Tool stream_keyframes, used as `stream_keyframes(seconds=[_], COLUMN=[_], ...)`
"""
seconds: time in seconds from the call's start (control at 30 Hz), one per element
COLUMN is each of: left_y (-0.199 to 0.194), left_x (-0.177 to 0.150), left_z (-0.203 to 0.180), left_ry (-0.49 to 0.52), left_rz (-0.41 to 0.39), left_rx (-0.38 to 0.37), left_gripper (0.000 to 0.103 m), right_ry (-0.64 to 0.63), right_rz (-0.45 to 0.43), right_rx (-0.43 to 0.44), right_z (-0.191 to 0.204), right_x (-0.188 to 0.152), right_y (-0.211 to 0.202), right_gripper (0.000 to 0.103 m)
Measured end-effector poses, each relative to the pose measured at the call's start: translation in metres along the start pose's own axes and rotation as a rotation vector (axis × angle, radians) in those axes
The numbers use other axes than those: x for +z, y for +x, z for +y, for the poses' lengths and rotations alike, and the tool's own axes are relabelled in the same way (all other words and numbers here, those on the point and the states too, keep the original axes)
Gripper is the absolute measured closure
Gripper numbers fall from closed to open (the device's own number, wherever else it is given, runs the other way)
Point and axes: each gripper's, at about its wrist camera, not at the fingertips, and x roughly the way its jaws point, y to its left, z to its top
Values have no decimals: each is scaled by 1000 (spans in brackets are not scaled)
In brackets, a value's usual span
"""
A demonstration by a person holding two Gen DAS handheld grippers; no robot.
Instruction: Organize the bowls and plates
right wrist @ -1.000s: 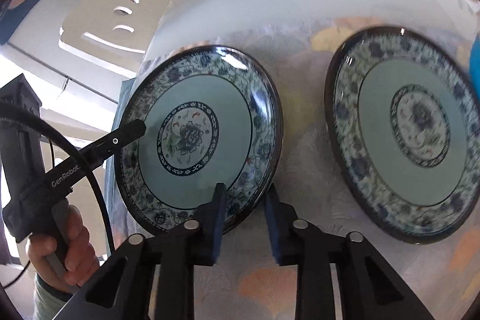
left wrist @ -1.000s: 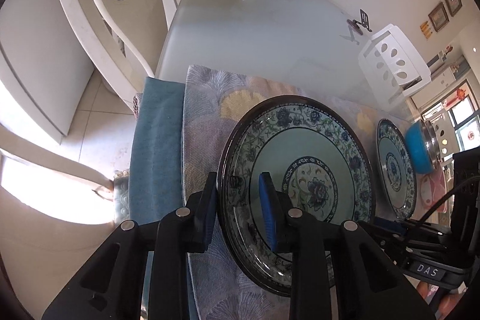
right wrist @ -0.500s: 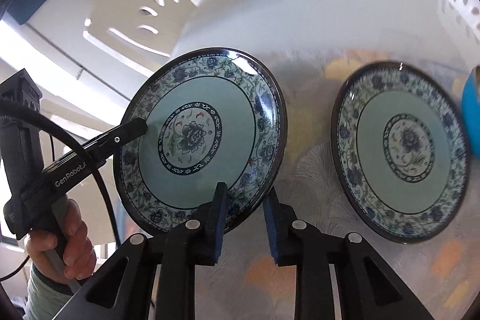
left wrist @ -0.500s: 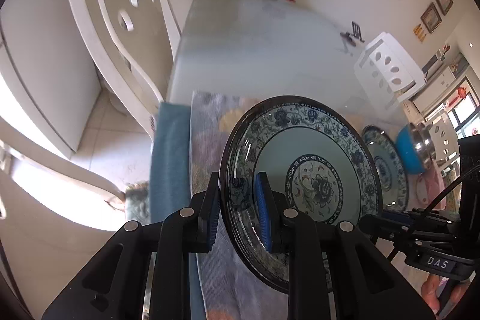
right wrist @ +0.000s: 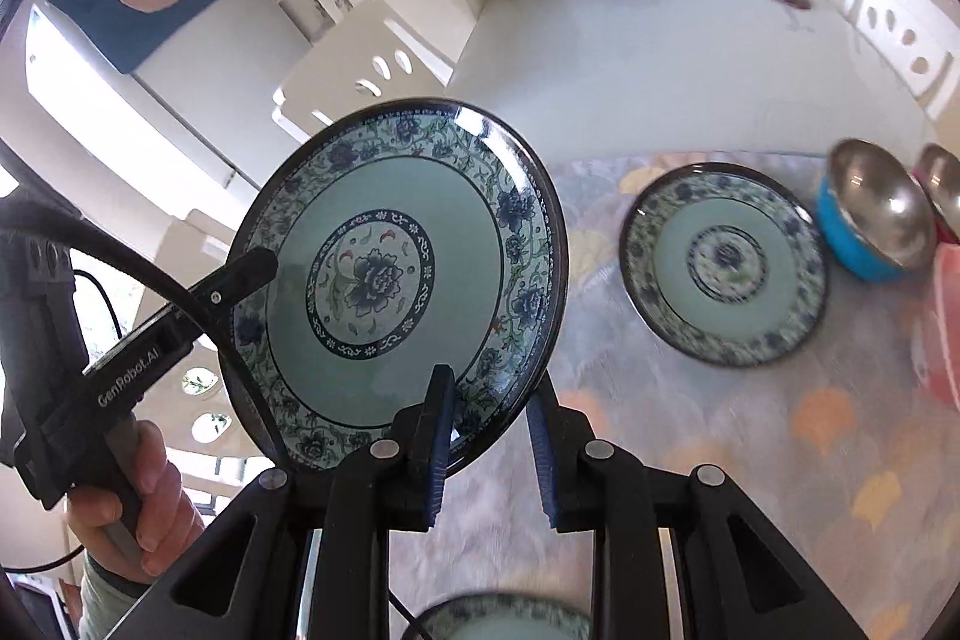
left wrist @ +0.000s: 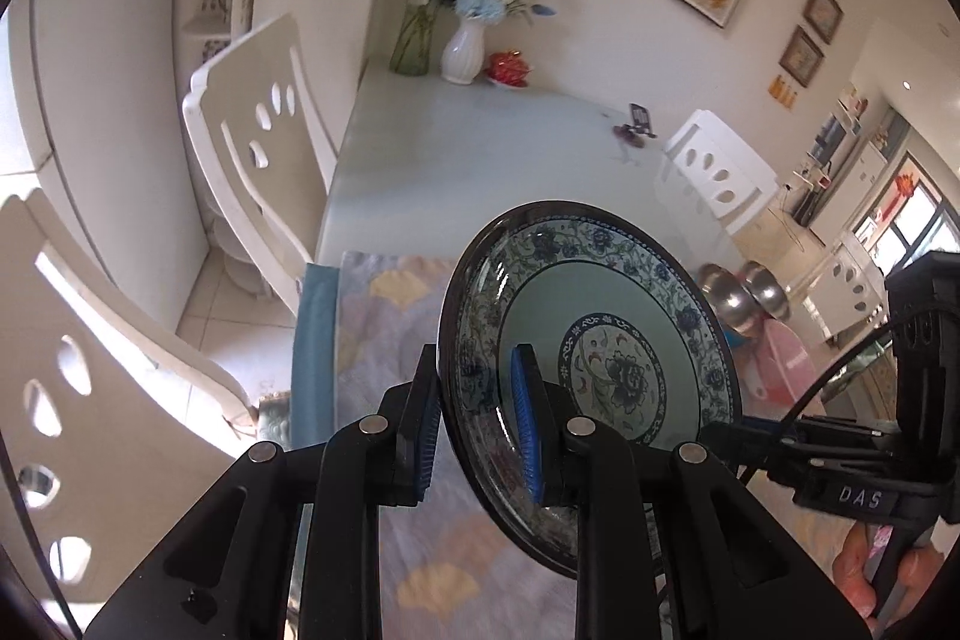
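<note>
blue-and-white floral plate [left wrist: 606,358] lifted clear of the table and tilted on edge, clamped at its near rim by both tools at once. left gripper [left wrist: 477,424] closed on the rim, one blue pad behind the plate, the other pressed on its glazed face. right gripper [right wrist: 489,436] likewise clenched on the lower rim, one finger in front of the plate and one behind. second matching plate [right wrist: 726,262] flat on the patterned tablecloth [right wrist: 750,430], well apart to the right. just beside it, blue bowl with a steel inside [right wrist: 870,220], a second steel bowl [right wrist: 942,184] at its far side, something pink [right wrist: 942,316] near the frame edge. rim of a third patterned plate [right wrist: 504,619] at the bottom of the right wrist view. white vase with flowers [left wrist: 463,49] at the far end of the glass table [left wrist: 480,148]; white chairs [left wrist: 258,160] around it.
</note>
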Motion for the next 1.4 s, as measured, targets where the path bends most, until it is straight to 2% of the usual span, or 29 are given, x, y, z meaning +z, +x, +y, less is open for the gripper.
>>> stream_keyframes(seconds=[0.17,0.33,0.6,0.8,1.0,1.2,1.4], left_y=[-27,-47,-67,-67,-60,-53,-51], left_x=[-28,-71,-147,-208,-252,-275,-279], left_z=[-31,-59,-88,-88,-87,-84,-81], left_ry=[9,-34,-134,-234,-291,-320,-349], left_rz=[-5,20,71,147,209,237,230], left_rx=[21,35,83,109,140,152,164], left_gripper=[83,83,83,83,83,83,83], right_ry=[-5,-22,-81,-125,-134,-121,-132], right_rz=[-14,18,100,200,291,342,352], right_rx=[7,6,-2,-2,0,-13,-24], right_z=[-7,-24,-44,-55,-64,-74,-72], right_x=[-30,-67,-125,-167,-205,-217,-216], right_y=[-38,-65,-79,-60,-33,-12,-6], right_gripper=[79,79,77,77,77,77,77])
